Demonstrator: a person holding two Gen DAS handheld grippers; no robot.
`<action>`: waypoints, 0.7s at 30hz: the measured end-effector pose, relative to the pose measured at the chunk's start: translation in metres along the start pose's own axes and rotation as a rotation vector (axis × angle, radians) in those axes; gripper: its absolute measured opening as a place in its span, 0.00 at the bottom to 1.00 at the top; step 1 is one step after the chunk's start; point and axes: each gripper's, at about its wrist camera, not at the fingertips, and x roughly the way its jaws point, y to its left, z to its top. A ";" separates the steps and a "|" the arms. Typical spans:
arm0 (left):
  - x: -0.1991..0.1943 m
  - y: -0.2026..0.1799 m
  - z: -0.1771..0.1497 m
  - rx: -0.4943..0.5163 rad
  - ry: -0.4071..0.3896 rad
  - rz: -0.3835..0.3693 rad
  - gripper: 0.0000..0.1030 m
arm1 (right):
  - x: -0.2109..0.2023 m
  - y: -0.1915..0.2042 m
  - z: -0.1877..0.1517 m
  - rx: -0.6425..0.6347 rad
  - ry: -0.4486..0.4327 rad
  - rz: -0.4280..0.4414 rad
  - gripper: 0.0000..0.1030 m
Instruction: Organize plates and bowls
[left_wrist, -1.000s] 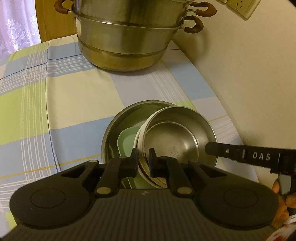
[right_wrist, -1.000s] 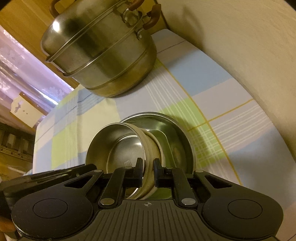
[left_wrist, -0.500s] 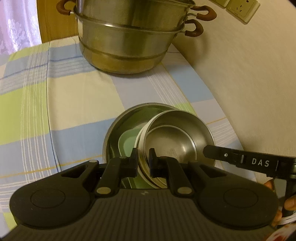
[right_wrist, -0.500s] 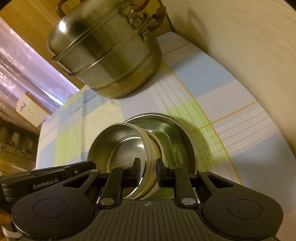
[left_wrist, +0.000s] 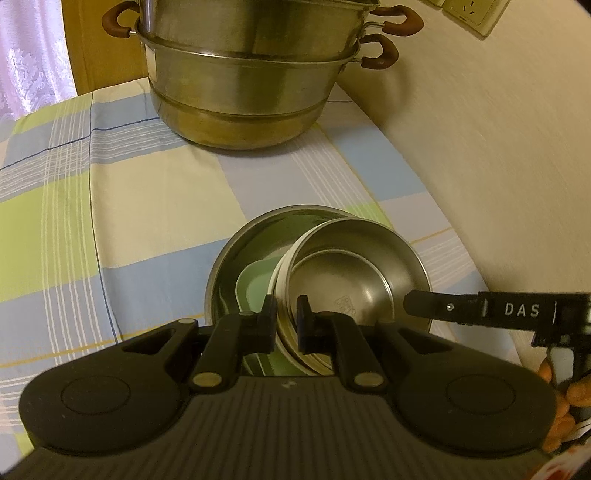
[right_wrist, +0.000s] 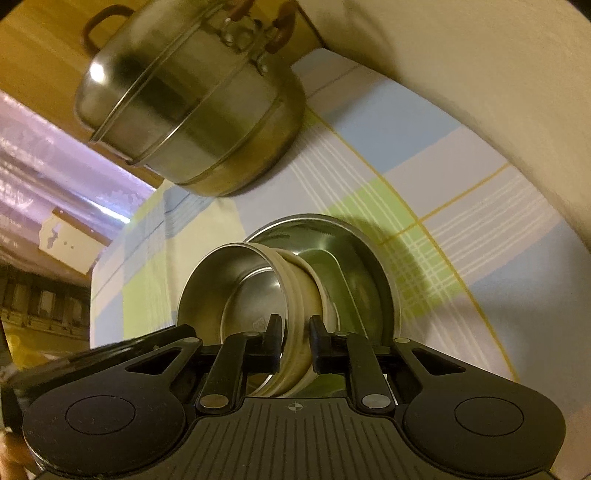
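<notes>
A small steel bowl (left_wrist: 351, 266) with a cream outer wall hangs tilted over a wide steel bowl (left_wrist: 229, 266) that holds a pale green dish (left_wrist: 255, 284). My left gripper (left_wrist: 286, 310) is shut on the small bowl's near-left rim. From the right, my right gripper (left_wrist: 410, 304) reaches that bowl's opposite rim. In the right wrist view the small bowl (right_wrist: 236, 288) stands nearly on edge in front of the wide bowl (right_wrist: 354, 258). There my right gripper (right_wrist: 295, 328) has the cream wall filling its gap, and its jaws are closing on it.
A tall two-tier steel steamer pot (left_wrist: 251, 74) with brown handles stands at the back of the checked tablecloth (left_wrist: 129, 206). A cream wall (left_wrist: 498, 147) runs close along the right, with a socket (left_wrist: 469, 11) high up. A hand (left_wrist: 554, 406) holds the right gripper.
The right gripper has rolled a little, so its view tilts further and the small bowl shows more edge-on. Its jaws stand slightly wider. The left gripper has kept its grip and place.
</notes>
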 end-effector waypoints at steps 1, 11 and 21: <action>0.000 0.000 0.000 0.001 -0.001 -0.001 0.09 | 0.000 -0.001 0.002 0.017 0.008 0.001 0.15; 0.003 -0.002 0.001 0.005 0.004 0.009 0.09 | 0.001 -0.002 0.012 0.104 0.061 -0.021 0.15; 0.000 -0.003 0.000 0.006 -0.006 0.017 0.09 | 0.000 0.003 0.010 0.057 0.049 -0.030 0.16</action>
